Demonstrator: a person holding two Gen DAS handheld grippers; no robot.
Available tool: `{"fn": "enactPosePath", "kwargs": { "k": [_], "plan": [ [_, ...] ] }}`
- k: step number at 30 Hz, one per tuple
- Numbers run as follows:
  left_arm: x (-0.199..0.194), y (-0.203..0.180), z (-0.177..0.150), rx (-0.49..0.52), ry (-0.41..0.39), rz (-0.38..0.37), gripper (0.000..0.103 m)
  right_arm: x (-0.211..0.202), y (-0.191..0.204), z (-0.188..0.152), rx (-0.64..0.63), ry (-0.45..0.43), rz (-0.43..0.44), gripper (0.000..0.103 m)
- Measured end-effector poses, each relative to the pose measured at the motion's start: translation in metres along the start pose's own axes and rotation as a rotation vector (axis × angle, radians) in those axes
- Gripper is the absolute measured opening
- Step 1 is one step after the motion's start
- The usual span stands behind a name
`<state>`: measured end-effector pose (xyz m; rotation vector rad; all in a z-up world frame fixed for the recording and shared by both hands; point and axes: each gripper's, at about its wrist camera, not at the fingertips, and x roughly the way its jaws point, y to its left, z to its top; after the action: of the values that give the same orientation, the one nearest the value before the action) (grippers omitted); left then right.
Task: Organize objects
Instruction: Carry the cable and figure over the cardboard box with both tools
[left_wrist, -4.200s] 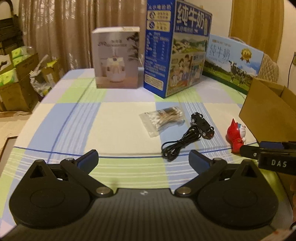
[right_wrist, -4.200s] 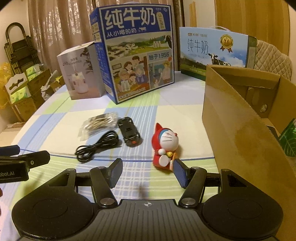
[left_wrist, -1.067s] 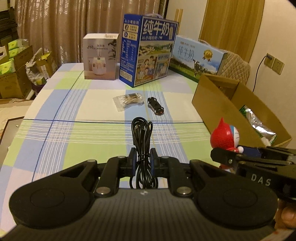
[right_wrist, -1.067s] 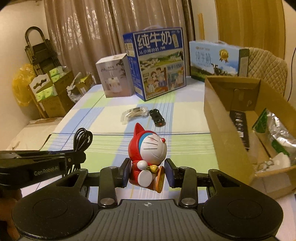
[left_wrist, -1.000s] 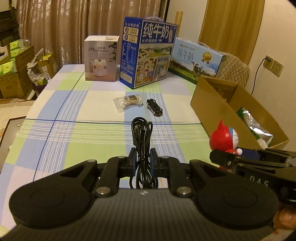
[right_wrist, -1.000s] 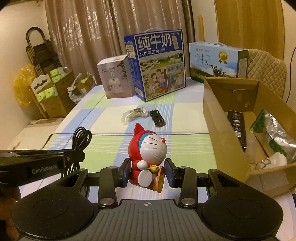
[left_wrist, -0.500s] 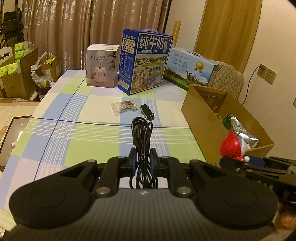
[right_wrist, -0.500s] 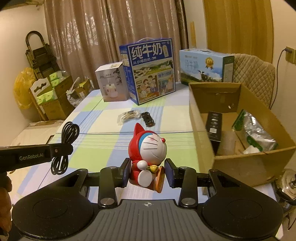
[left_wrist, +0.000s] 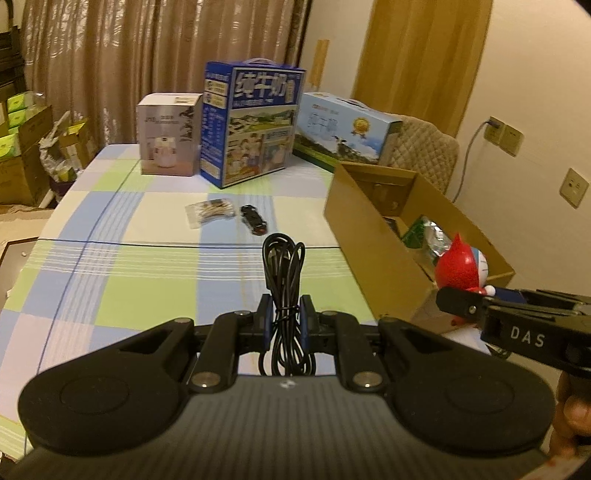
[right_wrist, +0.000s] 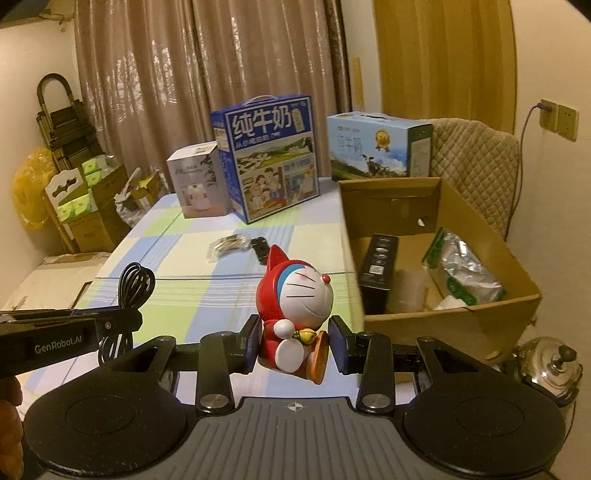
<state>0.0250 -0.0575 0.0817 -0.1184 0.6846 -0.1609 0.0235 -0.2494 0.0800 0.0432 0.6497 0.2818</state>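
Note:
My left gripper is shut on a coiled black cable and holds it upright above the checked tablecloth. My right gripper is shut on a red Doraemon figurine, held in the air near the front left corner of the open cardboard box. The figurine also shows in the left wrist view, in front of the box. A clear bag of cotton swabs and a small black toy car lie on the table.
Inside the cardboard box lie a black flat box, a silver-green foil bag and a clear cup. A tall blue milk carton, a white humidifier box and a flat blue milk box stand at the table's far end. A padded chair stands behind the box.
Both grippers have lifted and drawn back from the table with the cable and the figurine in them. The right gripper has turned toward the cardboard box, and its inside shows more fully.

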Motion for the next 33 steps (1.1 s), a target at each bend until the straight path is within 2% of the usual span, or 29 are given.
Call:
{"fn": "enactPosePath", "kwargs": {
  "k": [15, 33],
  "plan": [
    [0.006, -0.049, 0.000, 0.057, 0.010, -0.075, 0.011, -0.025, -0.047, 0.003, 0.038, -0.021, -0.084, 0.036],
    [0.020, -0.090, 0.007, 0.103, 0.022, -0.141, 0.011, -0.034, -0.083, 0.004, 0.063, -0.028, -0.128, 0.036]
  ]
}}
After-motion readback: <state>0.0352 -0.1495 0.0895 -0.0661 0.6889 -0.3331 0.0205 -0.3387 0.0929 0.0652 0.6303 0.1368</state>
